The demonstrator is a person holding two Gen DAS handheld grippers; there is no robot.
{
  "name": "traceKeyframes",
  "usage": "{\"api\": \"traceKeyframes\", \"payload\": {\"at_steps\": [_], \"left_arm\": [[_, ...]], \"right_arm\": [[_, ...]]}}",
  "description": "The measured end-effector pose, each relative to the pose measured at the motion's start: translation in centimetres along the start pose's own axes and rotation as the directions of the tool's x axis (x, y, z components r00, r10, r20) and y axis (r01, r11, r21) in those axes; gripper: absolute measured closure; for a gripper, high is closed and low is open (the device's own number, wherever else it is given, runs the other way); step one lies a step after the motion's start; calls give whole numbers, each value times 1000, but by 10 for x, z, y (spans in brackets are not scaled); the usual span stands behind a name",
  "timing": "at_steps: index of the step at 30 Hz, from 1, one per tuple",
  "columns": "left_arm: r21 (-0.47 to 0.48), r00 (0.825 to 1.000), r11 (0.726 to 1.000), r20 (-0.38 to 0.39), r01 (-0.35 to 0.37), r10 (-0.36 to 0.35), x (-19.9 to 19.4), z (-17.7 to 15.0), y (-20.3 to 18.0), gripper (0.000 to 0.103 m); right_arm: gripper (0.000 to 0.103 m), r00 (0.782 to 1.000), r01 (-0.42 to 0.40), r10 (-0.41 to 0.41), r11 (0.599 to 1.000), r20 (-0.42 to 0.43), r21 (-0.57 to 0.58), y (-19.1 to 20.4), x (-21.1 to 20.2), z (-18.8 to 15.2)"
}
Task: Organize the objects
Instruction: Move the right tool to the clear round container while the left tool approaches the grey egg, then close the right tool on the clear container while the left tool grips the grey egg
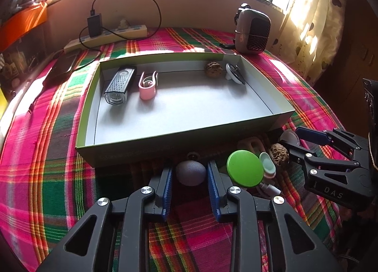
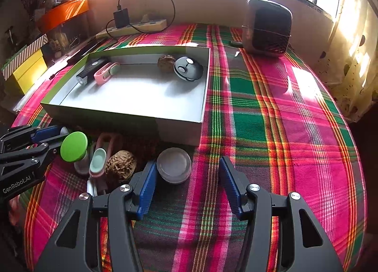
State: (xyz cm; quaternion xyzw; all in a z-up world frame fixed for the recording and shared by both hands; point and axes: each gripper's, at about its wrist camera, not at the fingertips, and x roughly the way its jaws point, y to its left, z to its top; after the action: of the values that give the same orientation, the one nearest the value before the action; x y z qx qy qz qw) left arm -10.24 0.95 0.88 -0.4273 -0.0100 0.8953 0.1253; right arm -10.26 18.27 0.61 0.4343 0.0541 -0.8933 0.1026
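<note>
Left wrist: left gripper [image 1: 189, 177] part-open, straddling grey ball [image 1: 191, 172] just before box [image 1: 132, 140], unclamped. Right gripper [image 2: 187, 182] wide open, empty, jar [image 2: 174, 165] by its left finger. Risk: ball rolling under green disc [image 1: 245, 168] on closing.

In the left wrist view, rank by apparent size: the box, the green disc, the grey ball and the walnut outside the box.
1. Box
2. Green disc
3. Grey ball, close to the disc, so that order is unsure
4. Walnut
</note>
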Motion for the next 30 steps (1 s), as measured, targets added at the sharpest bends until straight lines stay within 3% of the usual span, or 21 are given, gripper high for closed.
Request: {"api": "traceKeyframes", "payload": {"at_steps": [11, 30], "left_arm": [[-6, 1000, 1000, 4, 3, -3, -1, -1, 1, 79], [-7, 1000, 1000, 6, 3, -3, -1, -2, 1, 79]], "right_arm": [[74, 1000, -2, 2, 1000, 10, -6, 2, -2, -1], [74, 1000, 1, -1, 1000, 10, -6, 2, -2, -1]]}}
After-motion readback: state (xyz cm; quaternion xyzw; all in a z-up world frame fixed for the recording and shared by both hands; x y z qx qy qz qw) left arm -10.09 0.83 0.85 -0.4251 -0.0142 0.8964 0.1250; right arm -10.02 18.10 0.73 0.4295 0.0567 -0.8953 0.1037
